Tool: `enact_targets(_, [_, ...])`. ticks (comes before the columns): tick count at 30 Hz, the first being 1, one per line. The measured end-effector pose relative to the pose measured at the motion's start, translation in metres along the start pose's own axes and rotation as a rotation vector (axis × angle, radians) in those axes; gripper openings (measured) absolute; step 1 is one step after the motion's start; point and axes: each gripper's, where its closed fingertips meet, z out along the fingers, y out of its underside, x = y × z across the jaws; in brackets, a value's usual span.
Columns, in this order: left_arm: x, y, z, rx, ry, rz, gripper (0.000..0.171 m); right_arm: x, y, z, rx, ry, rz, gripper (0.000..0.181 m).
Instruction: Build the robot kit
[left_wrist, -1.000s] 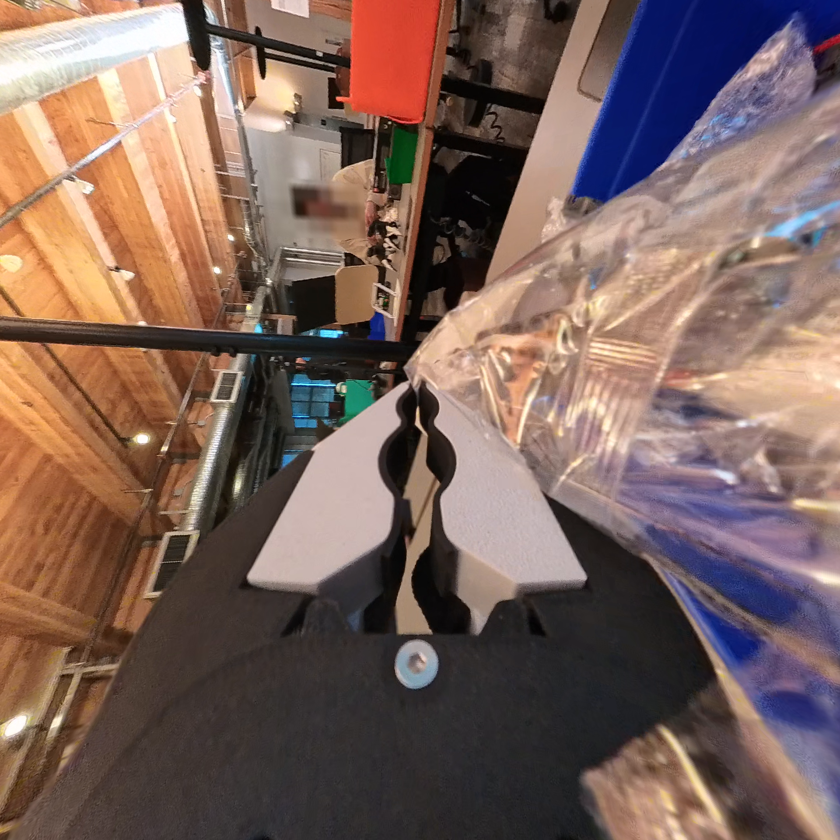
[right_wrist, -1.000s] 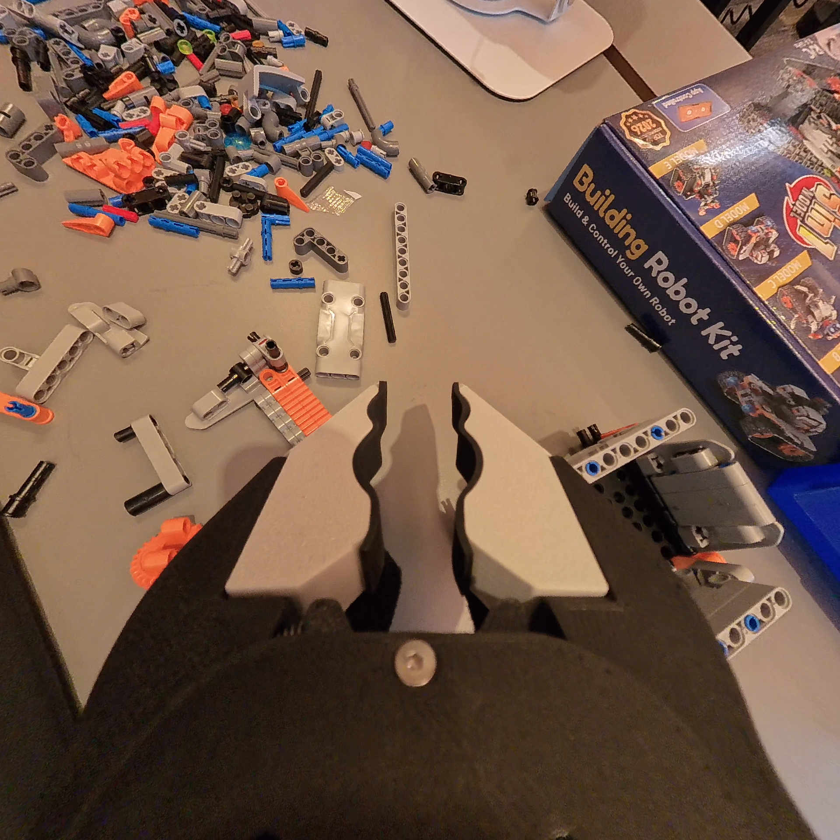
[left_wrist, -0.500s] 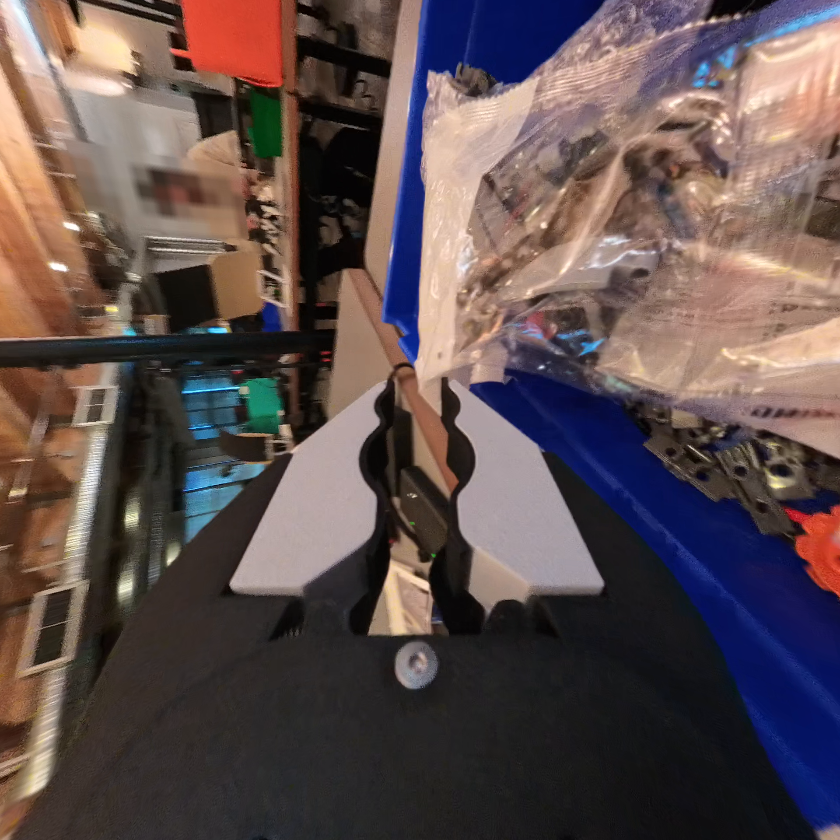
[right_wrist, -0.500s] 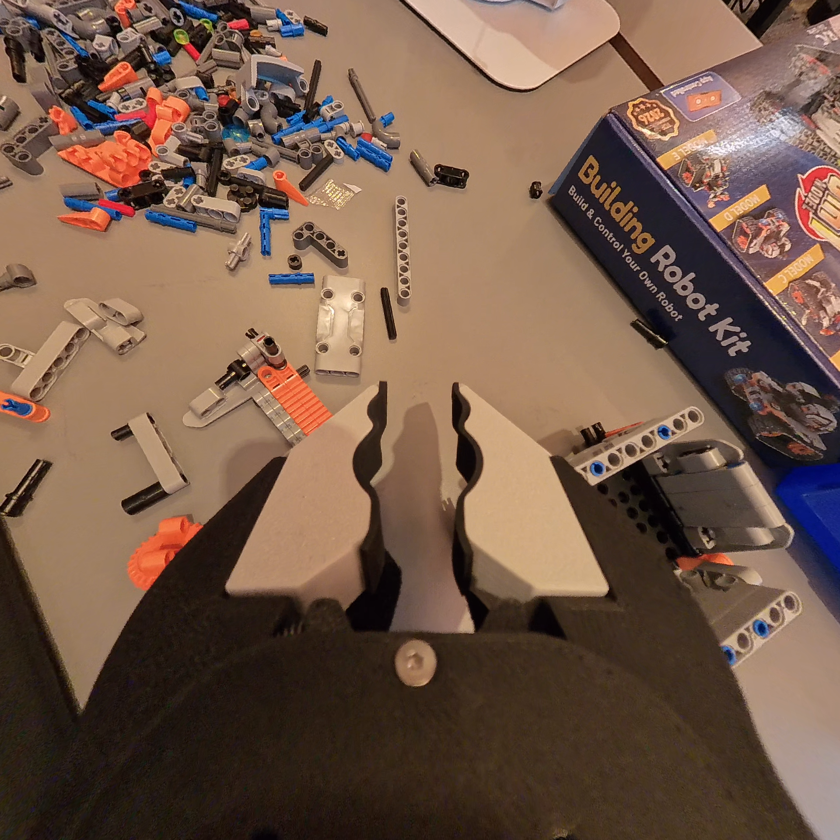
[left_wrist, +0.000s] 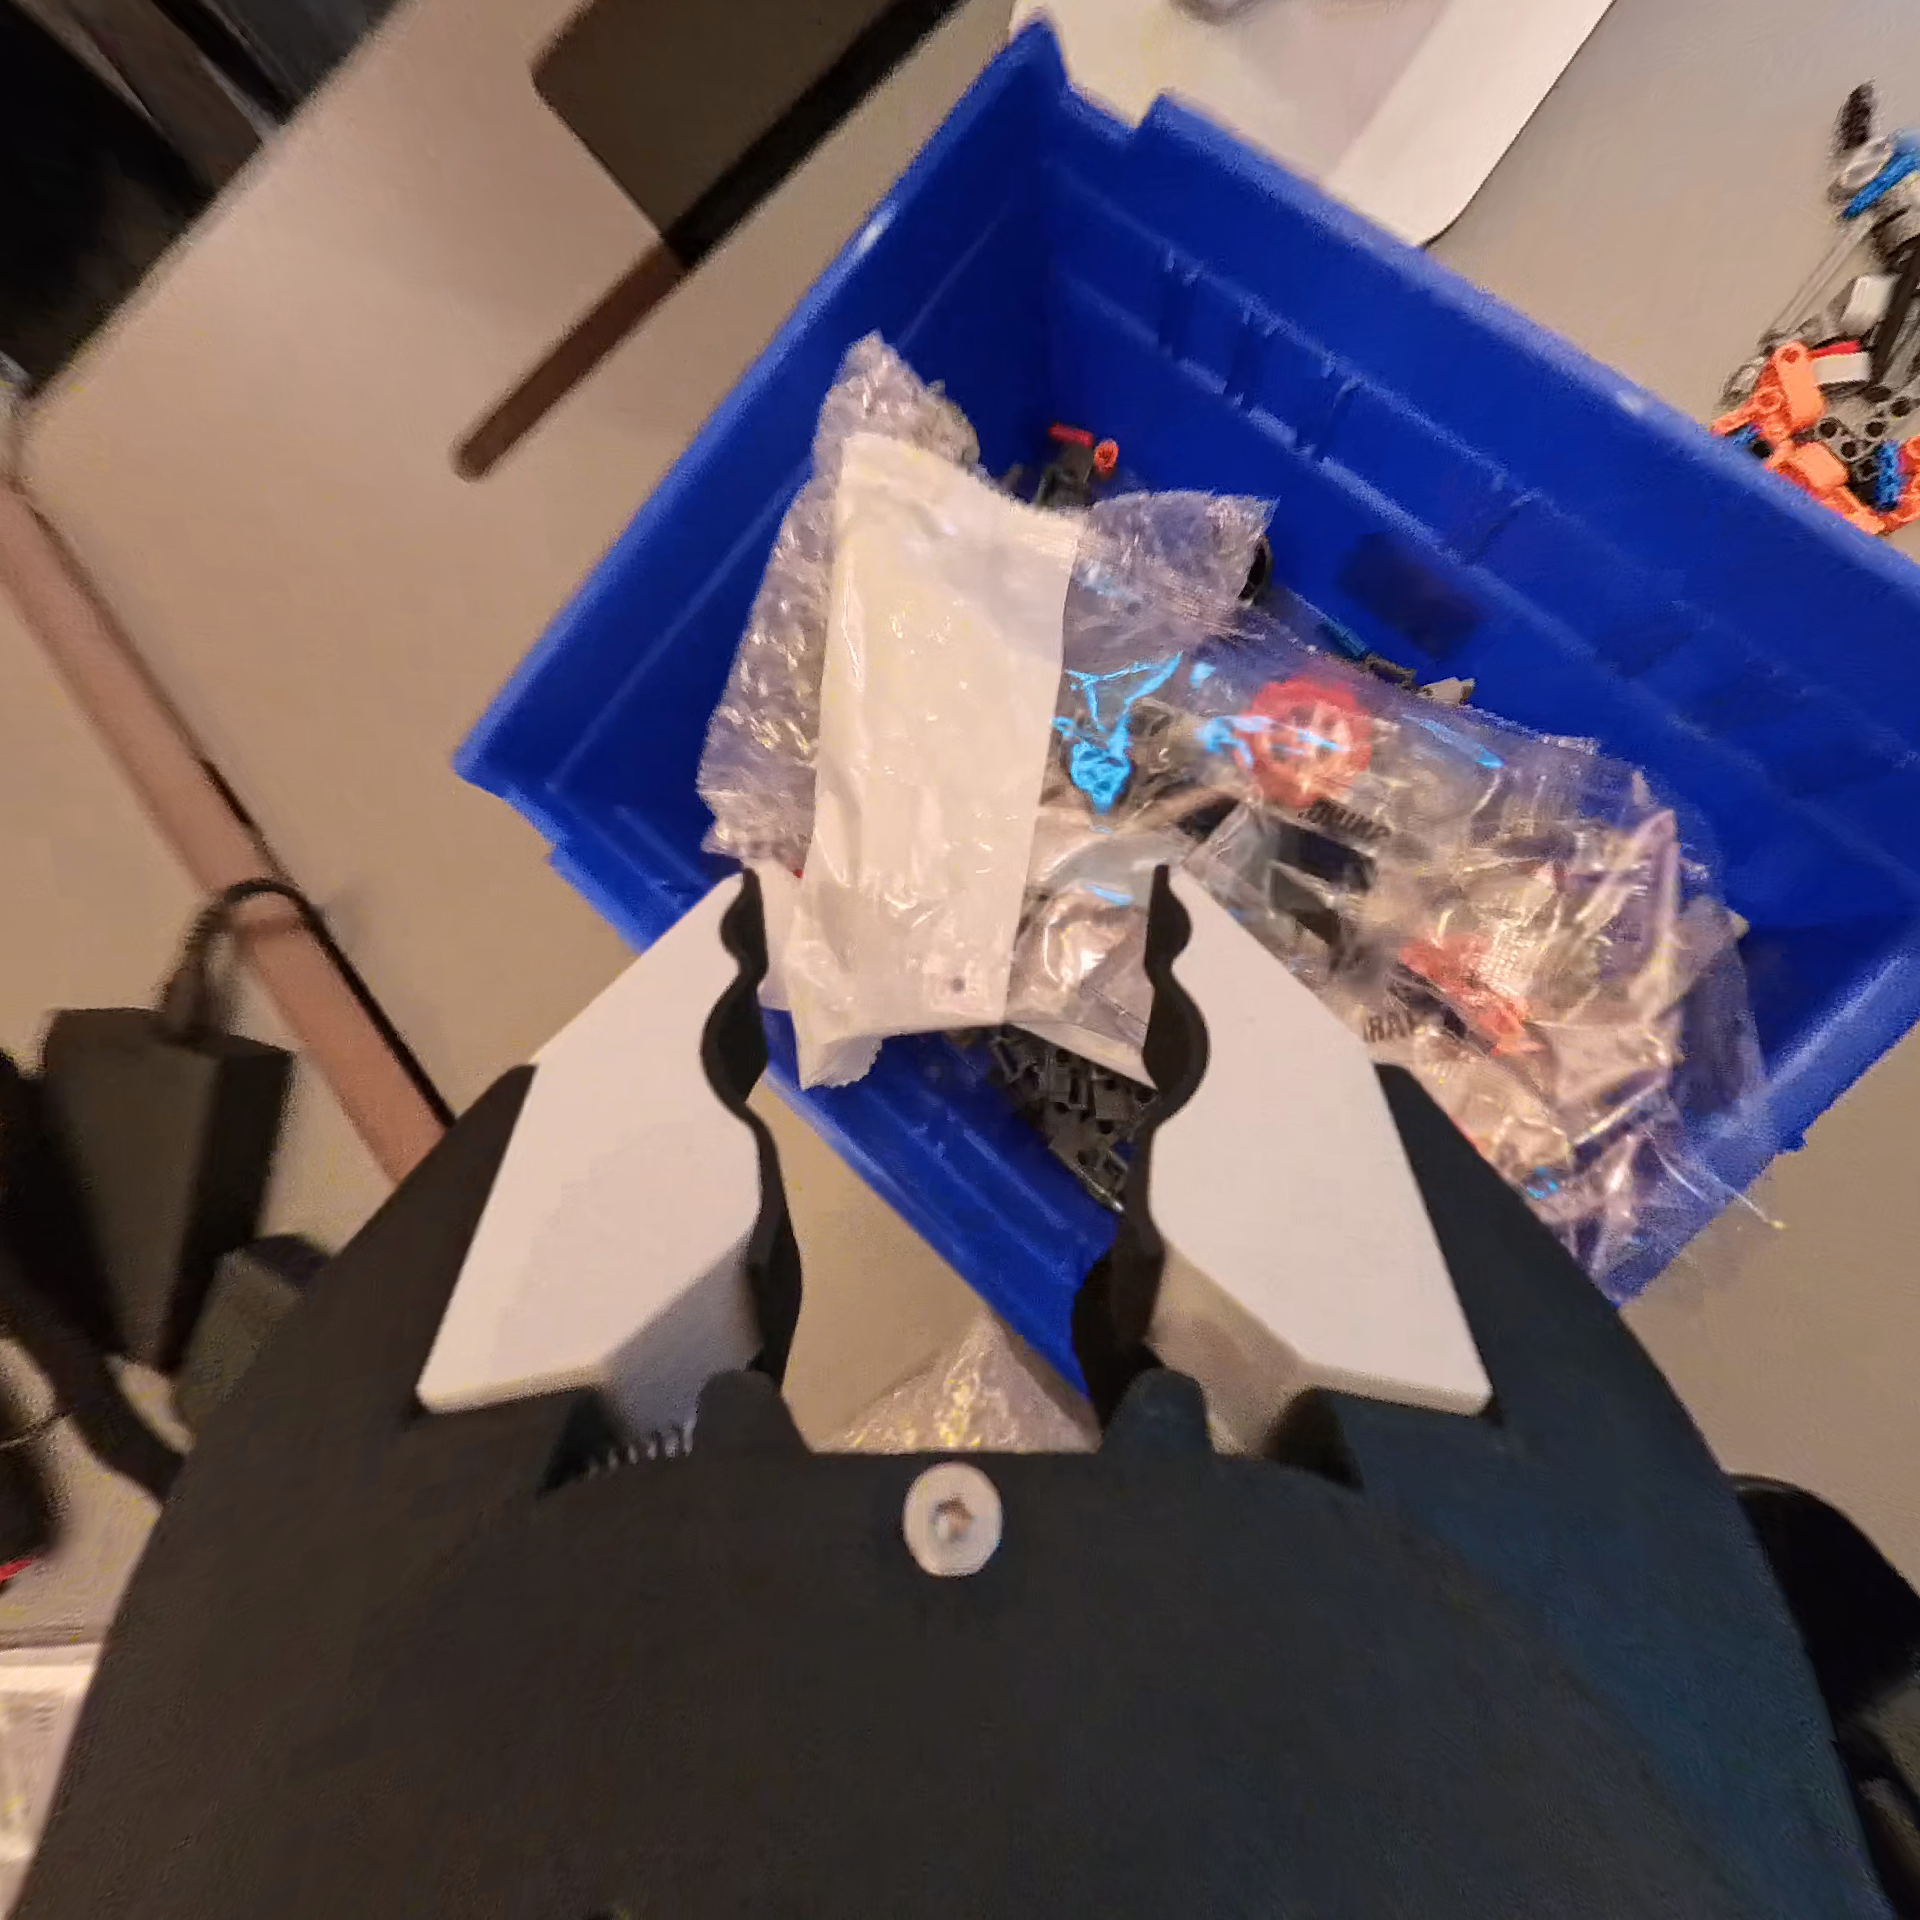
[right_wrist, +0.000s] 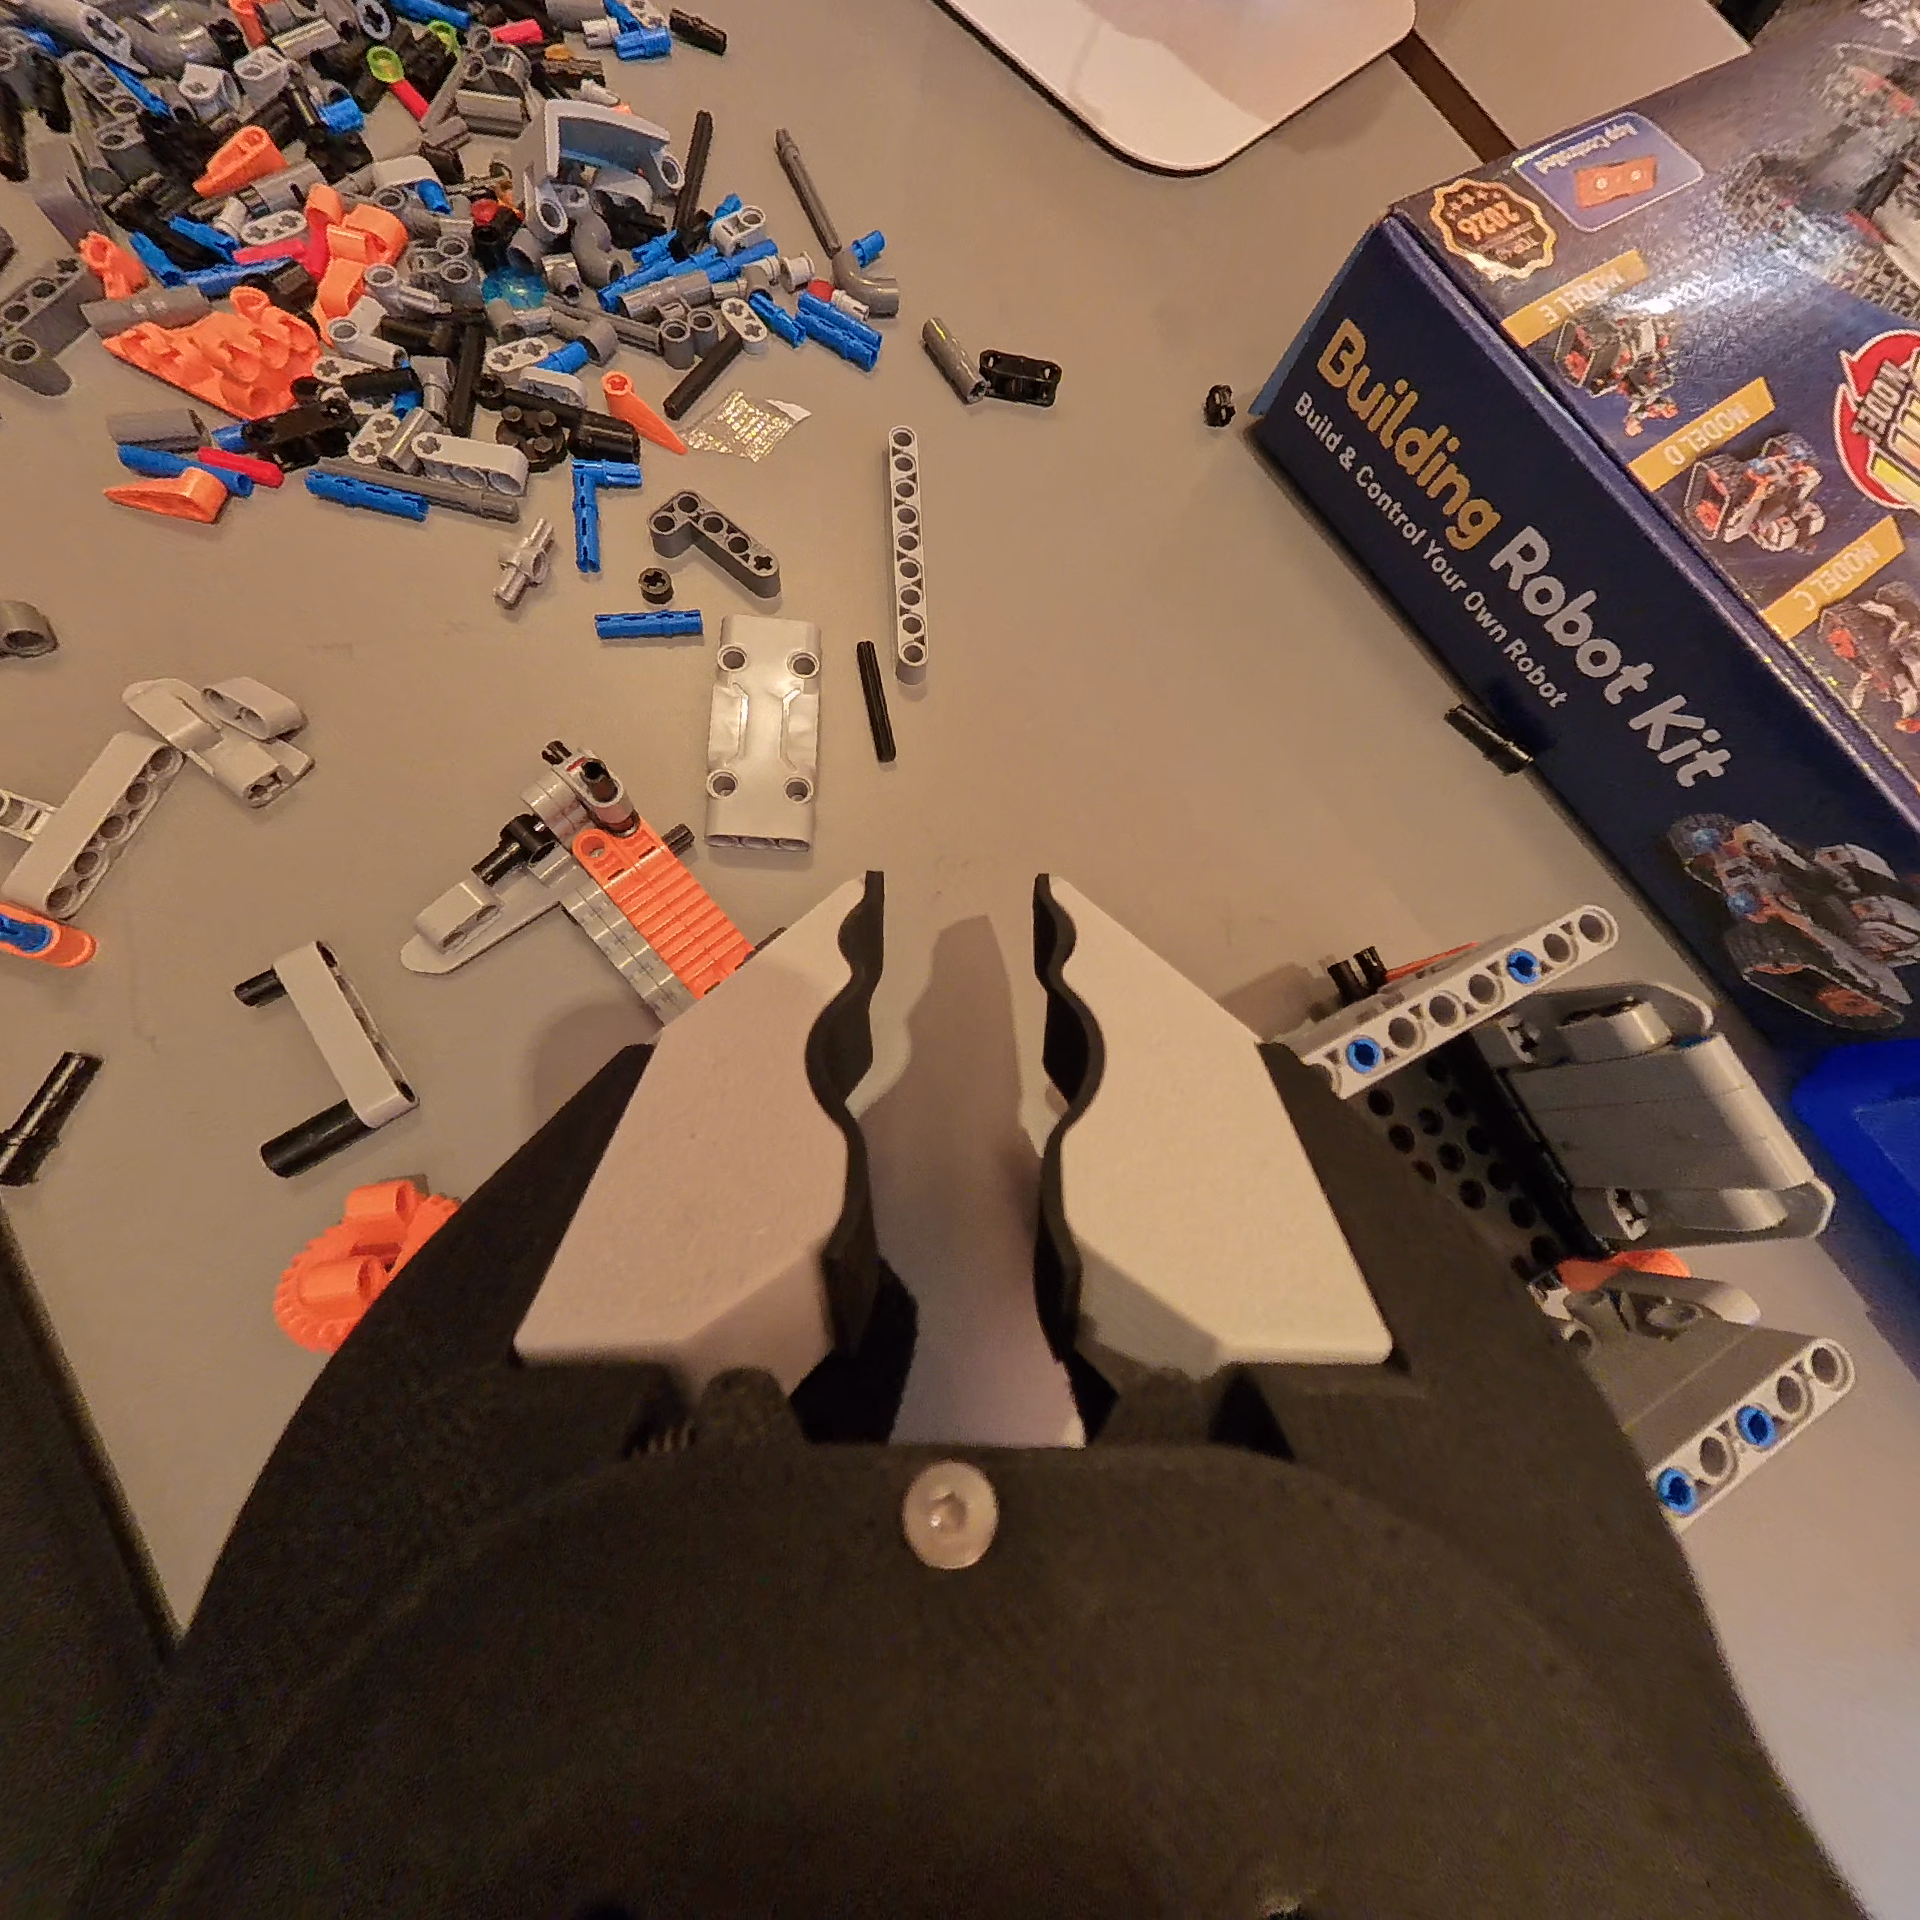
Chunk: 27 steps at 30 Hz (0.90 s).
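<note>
Blue bin (left_wrist: 1195, 343) holds clear parts bags (left_wrist: 1299, 810); left tool (left_wrist: 951, 883) apart above; right tool (right_wrist: 956, 883) apart, empty.

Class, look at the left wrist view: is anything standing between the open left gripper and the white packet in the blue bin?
Nothing visible does. The left gripper is open, with the white packet showing directly between its fingers, lying on top of the clear bags in the blue bin.

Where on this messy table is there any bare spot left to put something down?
Bare table lies between the long grey beam and the printed box, running down to the right tool. The brick pile at upper left is crowded, and bags fill the blue bin.
</note>
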Motion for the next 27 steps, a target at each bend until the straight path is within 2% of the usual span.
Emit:
enact_targets(2, [0.001, 0.007, 0.018, -0.053, 0.035, -0.037, 0.064, 0.0, 0.001, 0.0, -0.002, -0.001, 0.002, 0.027])
enact_targets(5, [0.007, 0.017, 0.037, -0.102, 0.075, -0.033, 0.036, 0.0, 0.002, 0.001, -0.007, -0.001, 0.004, 0.027])
enact_targets(8, [0.006, 0.007, 0.035, -0.048, 0.047, -0.016, 0.004, 0.001, 0.004, 0.002, -0.013, -0.001, 0.009, 0.027])
enact_targets(13, [-0.001, -0.012, 0.016, 0.005, -0.074, 0.05, 0.0, 0.003, 0.006, 0.004, -0.022, 0.004, 0.012, 0.027])
enact_targets(17, [-0.01, -0.029, -0.001, 0.071, -0.12, 0.04, 0.0, 0.004, 0.007, 0.004, -0.025, 0.01, 0.013, 0.026])
enact_targets(27, [-0.049, -0.041, -0.027, 0.113, -0.26, 0.056, 0.0, 0.008, 0.01, 0.007, -0.034, 0.019, 0.021, 0.025])
